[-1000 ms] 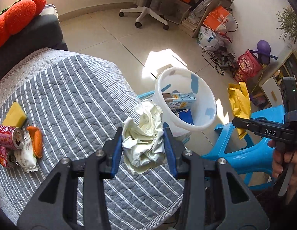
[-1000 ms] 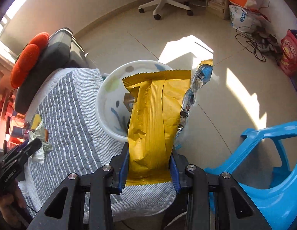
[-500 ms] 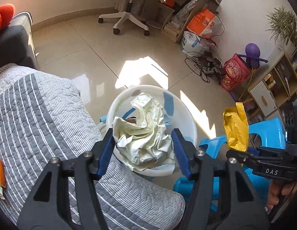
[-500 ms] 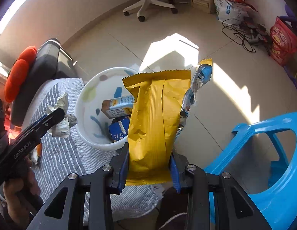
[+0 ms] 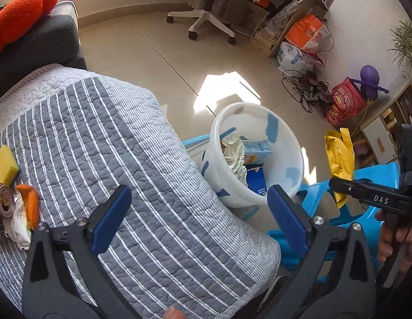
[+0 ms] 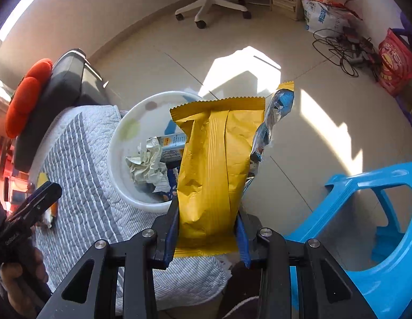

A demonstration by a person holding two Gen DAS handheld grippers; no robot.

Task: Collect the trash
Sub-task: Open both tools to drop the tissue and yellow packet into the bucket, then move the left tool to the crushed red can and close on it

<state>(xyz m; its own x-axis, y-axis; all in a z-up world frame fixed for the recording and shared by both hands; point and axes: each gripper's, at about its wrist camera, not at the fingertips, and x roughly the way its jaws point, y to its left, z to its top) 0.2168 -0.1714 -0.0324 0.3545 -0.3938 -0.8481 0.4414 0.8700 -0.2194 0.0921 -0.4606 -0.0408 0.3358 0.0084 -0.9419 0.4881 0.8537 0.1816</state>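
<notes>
Your right gripper (image 6: 207,228) is clamped on the yellow snack bag (image 6: 214,164), long axis pointing straight out from the fingers, top edge overlapping the white bin (image 6: 118,143) just ahead-left. Your left gripper (image 5: 198,212) is wide open and holds nothing, over the quilt's (image 5: 99,138) near edge. The right hand's nearer the drop; remaining trash, a red can (image 5: 2,199) and wrappers (image 5: 22,212), sits at the quilt's far-left edge.

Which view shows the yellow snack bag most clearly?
The right wrist view: the yellow snack bag fills the centre, clamped in the right gripper. The left wrist view shows it small, at the right edge.
</notes>
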